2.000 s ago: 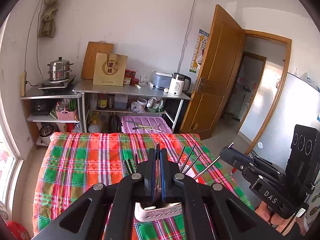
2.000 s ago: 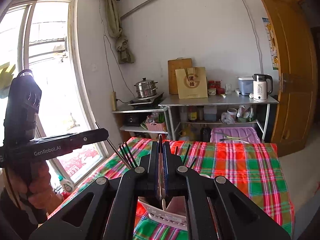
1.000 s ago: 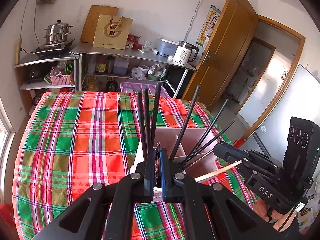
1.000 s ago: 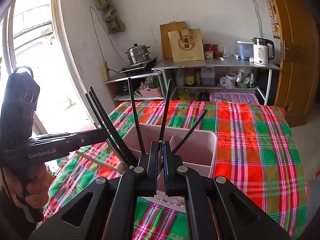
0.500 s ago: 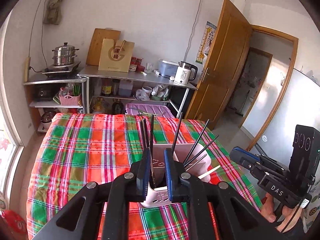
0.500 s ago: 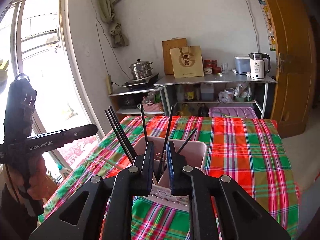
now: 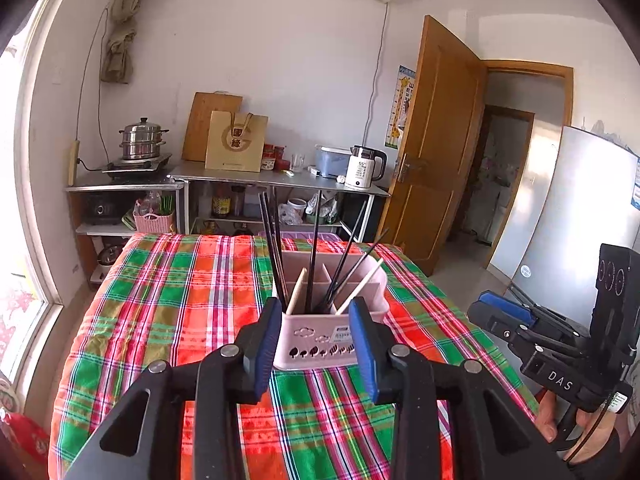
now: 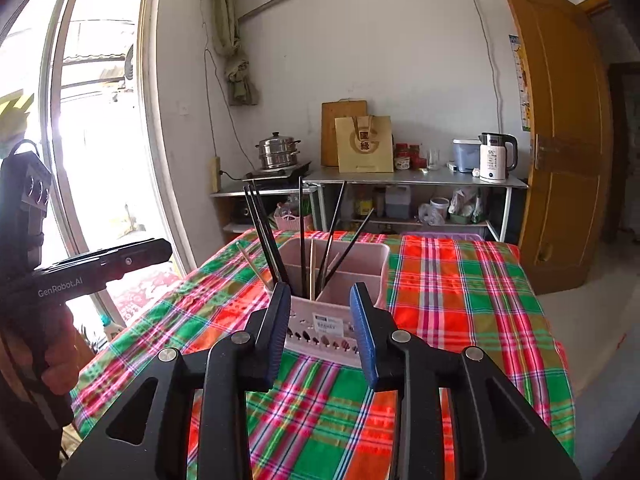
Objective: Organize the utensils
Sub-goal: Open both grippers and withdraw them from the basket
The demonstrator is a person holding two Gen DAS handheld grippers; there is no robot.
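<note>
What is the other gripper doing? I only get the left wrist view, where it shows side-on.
Observer: The right gripper holds nothing. Its jaws are opening, and the holder stands just beyond them.
Operator: Is there any writing on my own gripper?
Observer: Yes, the left gripper has GenRobot.AI printed along its side.
Operator: What carries it?
Observer: A hand wrapped around its handle.
</note>
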